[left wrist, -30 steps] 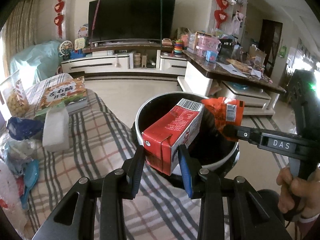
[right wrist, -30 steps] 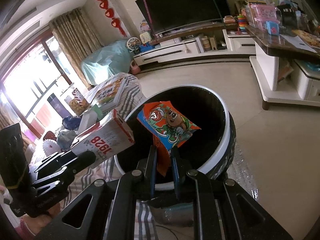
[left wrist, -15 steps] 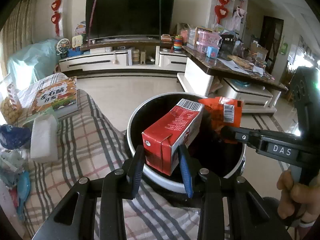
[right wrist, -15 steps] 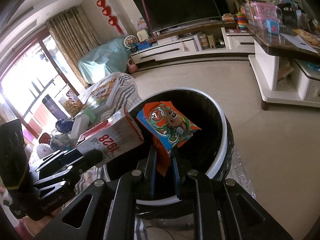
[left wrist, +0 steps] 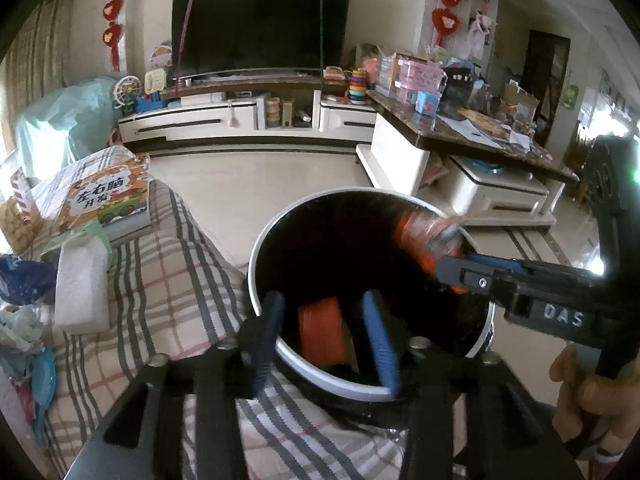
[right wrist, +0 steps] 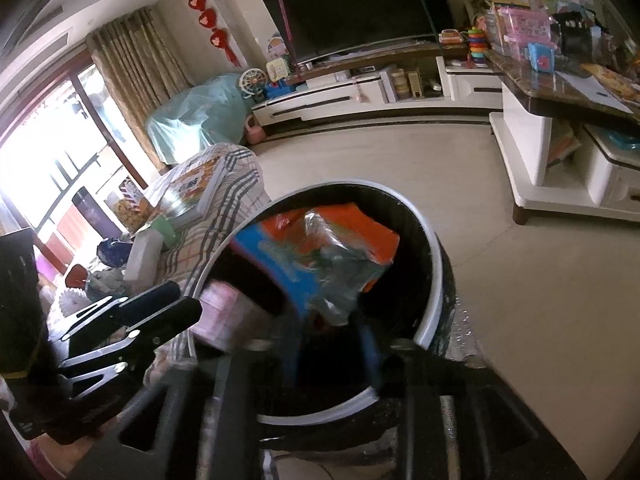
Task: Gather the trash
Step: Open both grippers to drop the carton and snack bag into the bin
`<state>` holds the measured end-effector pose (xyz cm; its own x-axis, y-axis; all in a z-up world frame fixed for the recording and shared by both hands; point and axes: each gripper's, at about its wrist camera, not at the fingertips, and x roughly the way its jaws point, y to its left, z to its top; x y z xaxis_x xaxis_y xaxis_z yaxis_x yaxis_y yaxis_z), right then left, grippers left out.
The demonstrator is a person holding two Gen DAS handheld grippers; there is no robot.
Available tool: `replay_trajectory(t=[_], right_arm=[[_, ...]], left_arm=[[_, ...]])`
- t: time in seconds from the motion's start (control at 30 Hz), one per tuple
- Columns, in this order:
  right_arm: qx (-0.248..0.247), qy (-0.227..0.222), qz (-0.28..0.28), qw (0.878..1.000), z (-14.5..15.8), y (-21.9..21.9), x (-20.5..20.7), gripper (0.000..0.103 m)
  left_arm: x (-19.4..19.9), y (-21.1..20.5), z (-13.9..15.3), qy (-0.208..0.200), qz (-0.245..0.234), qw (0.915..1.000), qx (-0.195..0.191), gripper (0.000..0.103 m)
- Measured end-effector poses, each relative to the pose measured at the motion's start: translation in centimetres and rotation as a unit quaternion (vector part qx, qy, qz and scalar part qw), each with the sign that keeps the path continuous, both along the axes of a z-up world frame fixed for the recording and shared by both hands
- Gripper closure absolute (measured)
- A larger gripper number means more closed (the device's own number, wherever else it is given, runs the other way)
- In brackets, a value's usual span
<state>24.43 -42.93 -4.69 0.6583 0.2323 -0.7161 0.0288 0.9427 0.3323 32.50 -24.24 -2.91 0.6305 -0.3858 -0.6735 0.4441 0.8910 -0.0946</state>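
Note:
A round black bin with a white rim (left wrist: 264,240) (right wrist: 434,304) stands beside the plaid-covered table. My left gripper (left wrist: 326,332) is open over the bin's near edge; the red carton (left wrist: 322,336) is blurred, loose between its fingers inside the bin, and shows pale in the right wrist view (right wrist: 224,316). My right gripper (right wrist: 330,344) is open over the bin; the orange snack bag (right wrist: 332,252) is blurred, free of the fingers, at the bin's mouth. The bag also shows at the bin's far right (left wrist: 428,232), beside the right gripper's body (left wrist: 520,288).
The plaid table (left wrist: 160,272) holds a picture book (left wrist: 108,200), a white foam block (left wrist: 82,284), a blue bag (left wrist: 24,280) and crumpled wrappers at the left edge. A cluttered coffee table (left wrist: 460,136) and TV stand (left wrist: 248,116) lie beyond bare floor.
Both grippers have opened. The red carton has dropped from the left gripper into the bin, and the orange snack bag has left the right gripper's fingers and is falling in.

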Motion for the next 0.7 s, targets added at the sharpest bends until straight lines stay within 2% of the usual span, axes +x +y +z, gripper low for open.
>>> replay_trajectory(t=[0.03,0.07,0.2,0.33,0.47,0.7], right_arm=[[0.001,-0.003,-0.003,1.0,0.1,0.0,-0.2,0.043],[0.0,-0.006,-0.004,1.0,0.3,-0.1,-0.3,0.039],[0.001,-0.017,-0.007,1.0,0.9,0.0,-0.9,0.036],[0.002,-0.029,-0.006,1.0,1.4,0.7,-1.6,0.024],[0.007,-0.032,-0.002,0.999,1.5,2.0,-2.4,0.019],[0.022,-0.03,0.013,0.999,1.3,4.8,-3.6,0.015]], left_arm=[[-0.2,0.2,0.1,-0.002,0.003,1.0,-0.002,0.053],[-0.4,0.4,0.2,-0.003,0.004,1.0,-0.003,0.053],[-1.3,1.6,0.4,-0.004,0.016,0.9998,-0.009,0.048],[-2.8,3.5,0.3,0.0,0.031,0.9993,-0.021,0.045],[-4.7,5.8,0.1,0.005,0.051,0.9982,-0.031,0.044],[-8.7,10.1,-0.4,0.014,0.09,0.9951,-0.038,0.042]])
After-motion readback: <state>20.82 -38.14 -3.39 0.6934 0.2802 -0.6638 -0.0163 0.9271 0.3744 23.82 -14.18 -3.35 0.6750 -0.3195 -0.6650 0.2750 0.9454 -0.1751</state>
